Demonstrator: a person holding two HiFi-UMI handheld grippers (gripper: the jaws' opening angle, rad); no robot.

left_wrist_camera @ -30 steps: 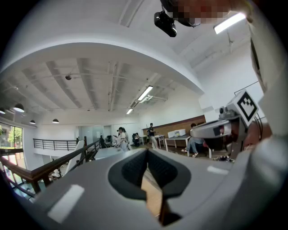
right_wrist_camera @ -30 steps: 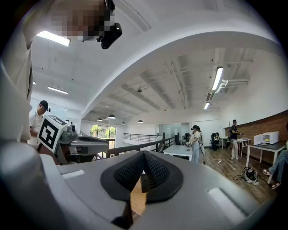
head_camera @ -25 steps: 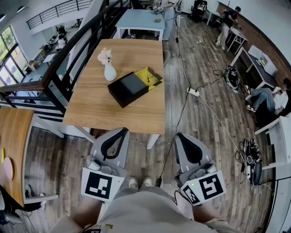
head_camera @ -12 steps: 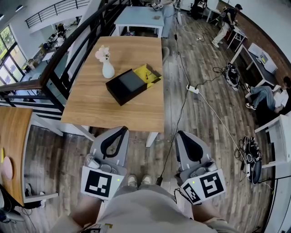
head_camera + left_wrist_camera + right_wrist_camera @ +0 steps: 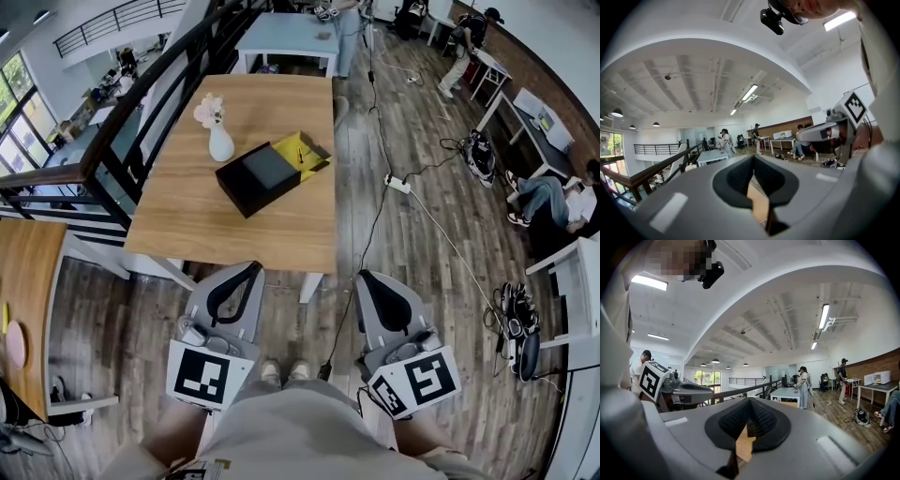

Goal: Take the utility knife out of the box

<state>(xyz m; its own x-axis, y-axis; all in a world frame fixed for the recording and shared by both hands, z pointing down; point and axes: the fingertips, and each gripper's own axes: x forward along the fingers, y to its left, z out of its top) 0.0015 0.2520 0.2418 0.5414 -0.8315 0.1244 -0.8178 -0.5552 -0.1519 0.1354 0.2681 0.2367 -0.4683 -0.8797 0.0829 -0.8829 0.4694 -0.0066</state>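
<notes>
Over the plank floor, the left gripper and right gripper hang side by side, just short of the wooden table. On it sits the black box, with a yellow tray poking out at its far end and a slim dark item inside. A white vase stands just beside it.

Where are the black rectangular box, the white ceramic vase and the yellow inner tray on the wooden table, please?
black rectangular box (image 5: 261,176), head view, on its dark top face.
white ceramic vase (image 5: 221,147), head view, on its rounded body.
yellow inner tray (image 5: 315,156), head view, on its bare yellow floor.
</notes>
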